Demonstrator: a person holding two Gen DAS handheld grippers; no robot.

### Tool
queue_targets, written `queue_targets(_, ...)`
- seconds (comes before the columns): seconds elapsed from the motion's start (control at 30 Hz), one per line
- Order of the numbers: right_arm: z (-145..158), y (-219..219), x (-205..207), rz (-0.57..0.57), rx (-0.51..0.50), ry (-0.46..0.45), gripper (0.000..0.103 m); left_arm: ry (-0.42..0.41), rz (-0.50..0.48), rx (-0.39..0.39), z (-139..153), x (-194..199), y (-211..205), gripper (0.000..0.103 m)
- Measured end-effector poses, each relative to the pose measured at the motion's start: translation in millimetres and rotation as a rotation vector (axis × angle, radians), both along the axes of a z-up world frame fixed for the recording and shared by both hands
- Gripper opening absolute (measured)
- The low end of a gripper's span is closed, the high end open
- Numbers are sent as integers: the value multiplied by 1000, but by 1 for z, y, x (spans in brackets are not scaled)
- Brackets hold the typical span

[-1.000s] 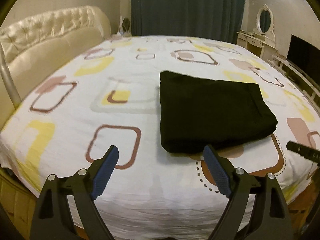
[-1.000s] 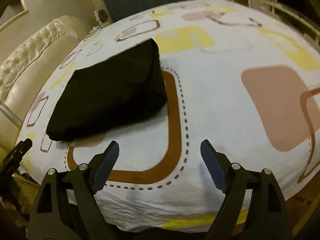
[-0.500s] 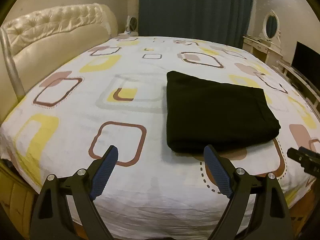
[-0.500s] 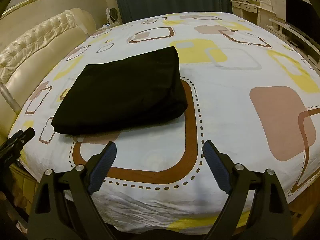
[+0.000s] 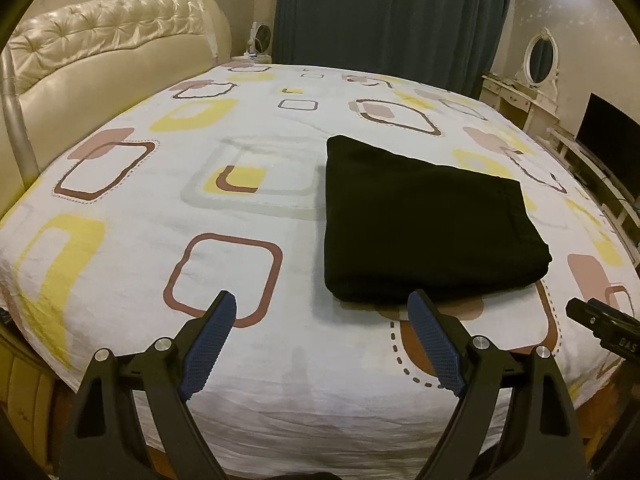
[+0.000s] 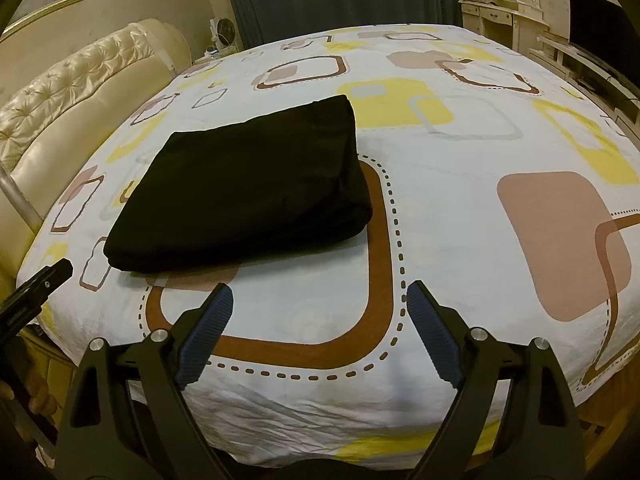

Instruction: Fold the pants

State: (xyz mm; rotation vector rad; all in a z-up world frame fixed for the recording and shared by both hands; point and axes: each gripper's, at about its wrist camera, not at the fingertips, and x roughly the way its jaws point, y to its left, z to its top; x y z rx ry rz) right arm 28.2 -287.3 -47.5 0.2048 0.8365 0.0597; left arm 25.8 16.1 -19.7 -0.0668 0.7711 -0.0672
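The black pants lie folded into a flat rectangular stack on the bed, also seen in the right wrist view. My left gripper is open and empty, held above the bed's near edge, just short of the stack's near left corner. My right gripper is open and empty, in front of the stack's near right corner. Neither touches the pants. The right gripper's tip shows at the right edge of the left wrist view, and the left gripper's tip at the left edge of the right wrist view.
The bed has a white sheet printed with yellow, brown and pink squares. A cream tufted headboard stands at the left. Dark curtains hang behind. A white dressing table with oval mirror and a dark TV screen stand at the right.
Both grippers have drawn back and risen a little from the bed edge, so the pants look farther off. The right wrist view has levelled out. The pants have not moved.
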Motion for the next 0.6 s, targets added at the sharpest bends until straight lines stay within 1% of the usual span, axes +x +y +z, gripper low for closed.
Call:
queue_targets(0.37, 0, -2, 0, -1, -9, 7, 89, -24, -23, 18, 3, -4, -7, 87)
queue_targets(0.6, -3, -4, 1, -6, -9, 12, 89, -24, -22, 12, 3, -2, -7, 87)
